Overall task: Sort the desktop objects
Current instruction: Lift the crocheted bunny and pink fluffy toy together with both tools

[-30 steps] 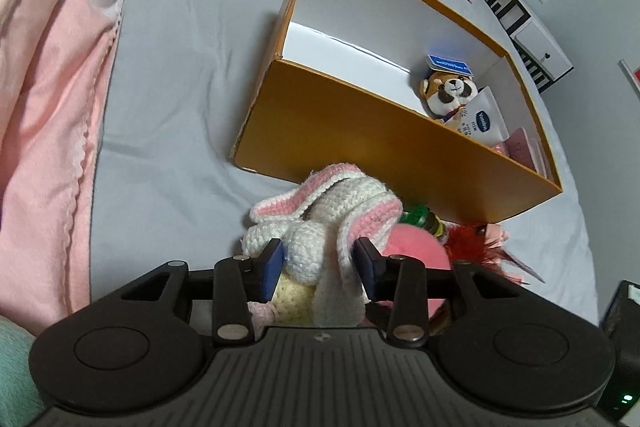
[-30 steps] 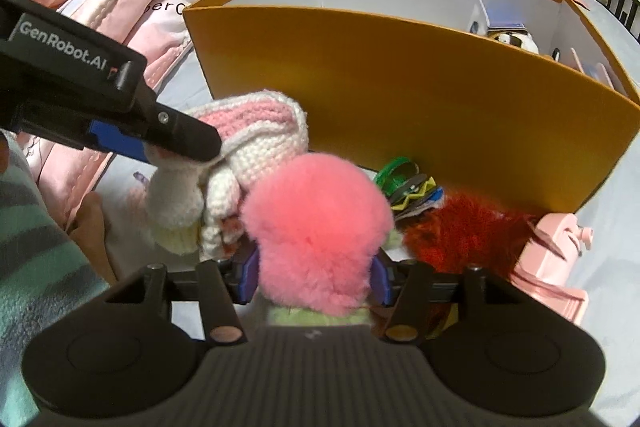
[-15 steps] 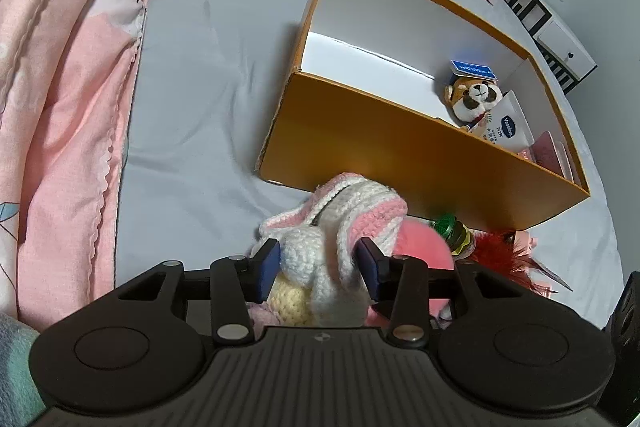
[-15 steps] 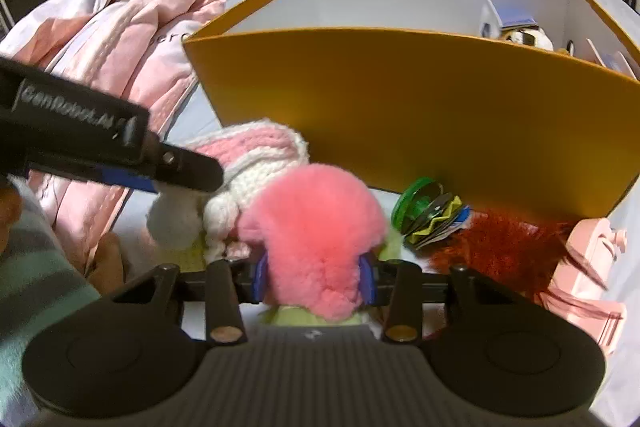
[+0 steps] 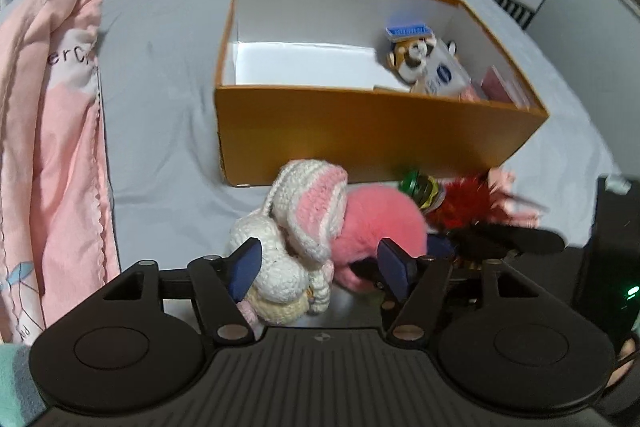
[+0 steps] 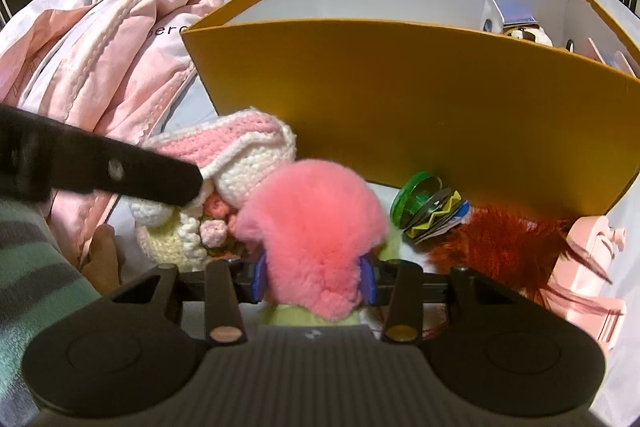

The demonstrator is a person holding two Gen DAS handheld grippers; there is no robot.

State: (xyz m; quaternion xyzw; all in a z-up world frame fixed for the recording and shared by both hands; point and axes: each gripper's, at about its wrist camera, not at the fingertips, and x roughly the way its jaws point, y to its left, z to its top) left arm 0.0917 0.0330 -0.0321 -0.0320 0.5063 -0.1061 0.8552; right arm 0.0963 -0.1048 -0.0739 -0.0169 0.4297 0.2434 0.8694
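Note:
A white and pink crochet bunny [image 5: 296, 227] lies on the grey bed in front of an orange box [image 5: 360, 131]. My left gripper [image 5: 320, 265] is open, its jaws wide on either side of the bunny's body. A fluffy pink plush ball [image 6: 316, 231] sits right of the bunny [image 6: 240, 151]. My right gripper [image 6: 316, 277] is shut on the pink plush; it shows in the left wrist view [image 5: 380, 219]. The left gripper's finger [image 6: 120, 171] crosses the right wrist view over the bunny.
The orange box [image 6: 400, 99] holds a plush dog [image 5: 412, 55], a white tube [image 5: 444, 77] and a pink item. A green spiral toy [image 6: 428, 203], red feathers [image 6: 496, 243] and a pink plastic piece [image 6: 592, 263] lie by the box. A pink quilt [image 5: 44, 131] covers the left.
My left gripper opened wide around the bunny and swung so the box sits more centred. My right gripper closed tighter on the pink plush.

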